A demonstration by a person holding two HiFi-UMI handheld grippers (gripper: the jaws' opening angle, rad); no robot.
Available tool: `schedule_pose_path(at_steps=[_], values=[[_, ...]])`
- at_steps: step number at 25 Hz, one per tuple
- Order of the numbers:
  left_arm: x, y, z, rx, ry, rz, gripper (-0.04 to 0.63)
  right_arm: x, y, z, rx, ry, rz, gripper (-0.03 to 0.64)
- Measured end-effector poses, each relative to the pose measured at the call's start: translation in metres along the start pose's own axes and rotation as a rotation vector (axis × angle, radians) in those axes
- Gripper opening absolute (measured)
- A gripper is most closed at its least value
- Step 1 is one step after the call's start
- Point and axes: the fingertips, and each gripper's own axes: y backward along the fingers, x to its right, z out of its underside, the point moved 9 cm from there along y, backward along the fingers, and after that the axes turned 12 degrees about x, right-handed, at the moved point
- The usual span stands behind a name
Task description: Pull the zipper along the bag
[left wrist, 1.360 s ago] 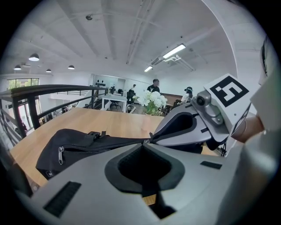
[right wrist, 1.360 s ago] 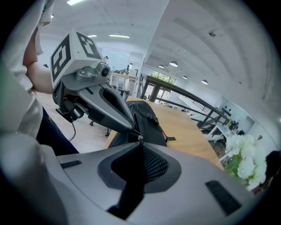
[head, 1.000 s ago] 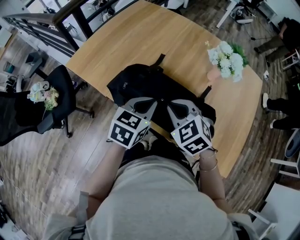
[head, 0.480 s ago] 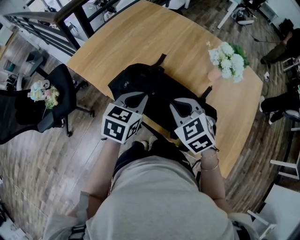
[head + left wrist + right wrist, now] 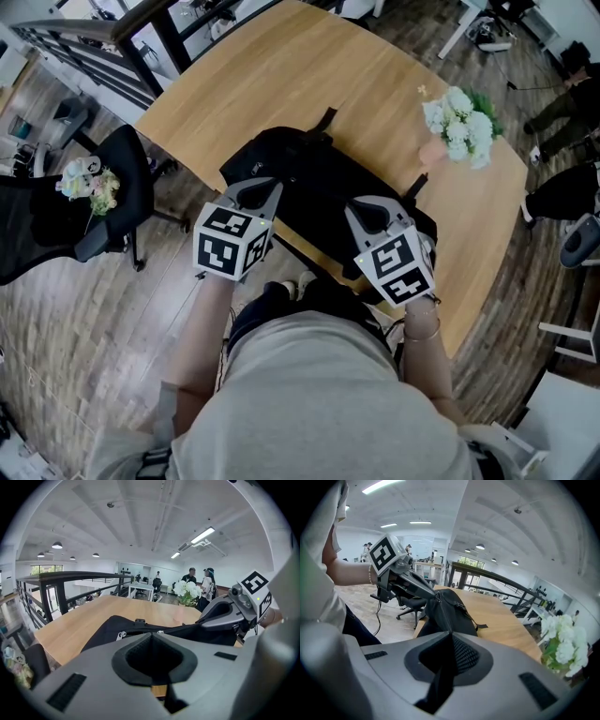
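Bag (image 5: 314, 173): black, lying on the wooden bench (image 5: 281, 75).
Left tongs (image 5: 253, 187): clenched, at the near-left edge of the Bag.
Right tongs (image 5: 367, 210): grasping its black fabric, near right.

Beyond the black backpack (image 5: 314, 178) the wooden table (image 5: 281, 66) is bare; to the backpack's right stands a white flower bouquet (image 5: 461, 124), to its left an office chair (image 5: 120, 187).

- Ceiling strip lights (image 5: 202, 535) are glowing brightly, spreading even, soft light.
- Both gripper views are curving strongly toward dark round borders.
- The black bag (image 5: 309, 178) is losing detail in shadow.
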Motion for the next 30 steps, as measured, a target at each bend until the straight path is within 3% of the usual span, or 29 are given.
schedule_pose_path(at_steps=[16, 30], values=[[-0.012, -0.001, 0.001, 0.004, 0.004, -0.001, 0.02, 0.003, -0.003, -0.001, -0.006, -0.043, 0.007, 0.032], [-0.047, 0.012, -0.008, 0.018, 0.012, -0.082, 0.02, 0.013, -0.005, 0.001, -0.019, -0.092, 0.036, 0.032]])
